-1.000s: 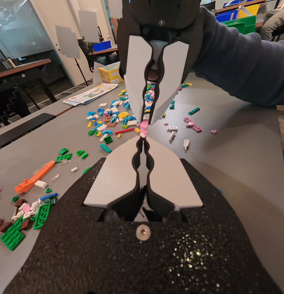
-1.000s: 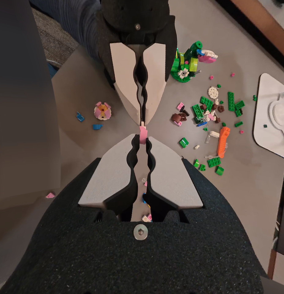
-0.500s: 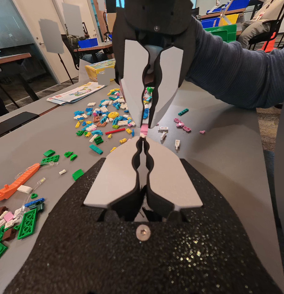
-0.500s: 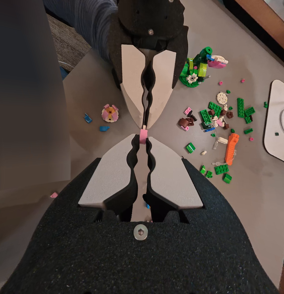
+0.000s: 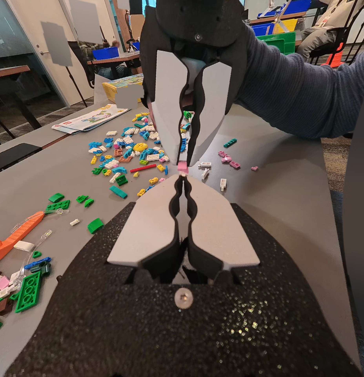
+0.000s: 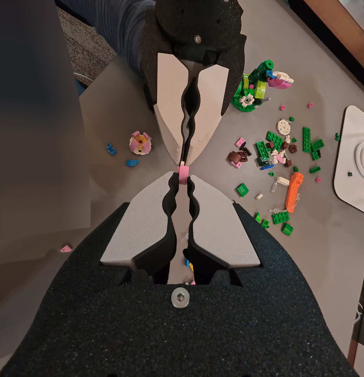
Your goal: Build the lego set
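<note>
My two grippers meet tip to tip above the grey table. In the left wrist view my left gripper is shut on a tiny white piece. My right gripper comes down from the top, shut on a small pink brick that touches the white piece. In the right wrist view my right gripper is shut on the pink brick. The left gripper holds the white piece against it.
A spread of loose bricks, an instruction booklet and a yellow box lie beyond. An orange separator, green plates, a green plant build, a small flower build and a white tray are below. A person's blue sleeve is at the right. My two grippers' fingertips are within a few centimetres of each other.
Both grippers stay shut and tip to tip with the pink and white pieces together. The pair has drifted slightly over the table, so the background has shifted in both views.
</note>
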Demonstrator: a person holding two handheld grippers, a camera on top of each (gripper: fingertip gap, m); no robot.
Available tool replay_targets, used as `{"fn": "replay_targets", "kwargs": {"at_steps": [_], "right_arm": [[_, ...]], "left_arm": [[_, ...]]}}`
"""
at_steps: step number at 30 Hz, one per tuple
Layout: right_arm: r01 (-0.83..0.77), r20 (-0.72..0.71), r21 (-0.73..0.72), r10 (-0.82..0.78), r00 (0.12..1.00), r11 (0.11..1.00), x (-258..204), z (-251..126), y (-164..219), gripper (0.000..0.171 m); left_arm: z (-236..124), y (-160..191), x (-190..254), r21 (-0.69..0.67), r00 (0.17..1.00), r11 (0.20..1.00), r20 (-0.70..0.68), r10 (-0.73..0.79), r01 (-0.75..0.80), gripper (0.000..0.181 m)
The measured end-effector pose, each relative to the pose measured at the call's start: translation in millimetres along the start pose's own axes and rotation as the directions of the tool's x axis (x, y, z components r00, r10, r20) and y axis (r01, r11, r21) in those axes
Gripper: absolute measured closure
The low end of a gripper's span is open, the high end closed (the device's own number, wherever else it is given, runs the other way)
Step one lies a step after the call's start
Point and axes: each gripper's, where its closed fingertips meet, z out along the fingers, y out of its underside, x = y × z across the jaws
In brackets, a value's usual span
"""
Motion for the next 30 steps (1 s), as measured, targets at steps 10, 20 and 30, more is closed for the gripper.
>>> {"fn": "replay_targets", "kwargs": {"at_steps": [10, 20, 30], "right_arm": [[0.007, 0.0, -0.008, -0.007, 1.0, 1.0, -0.6, 0.3, 0.1, 0.164], [0.011, -0.016, -0.008, -0.011, 1.0, 1.0, 1.4, 0.7, -0.3, 0.162], [0.011, -0.015, 0.0, -0.011, 1.0, 1.0, 0.5, 0.1, -2.4, 0.158]], "left_arm": [[0.1, 0.1, -0.4, -0.001, 1.0, 1.0, 0.003, -0.001, 0.001, 0.18], [-0.6, -0.6, -1.1, 0.004, 1.0, 1.0, 0.003, -0.009, 0.009, 0.18], [-1.2, -1.1, -1.9, 0.011, 1.0, 1.0, 0.002, -0.018, 0.018, 0.18]]}}
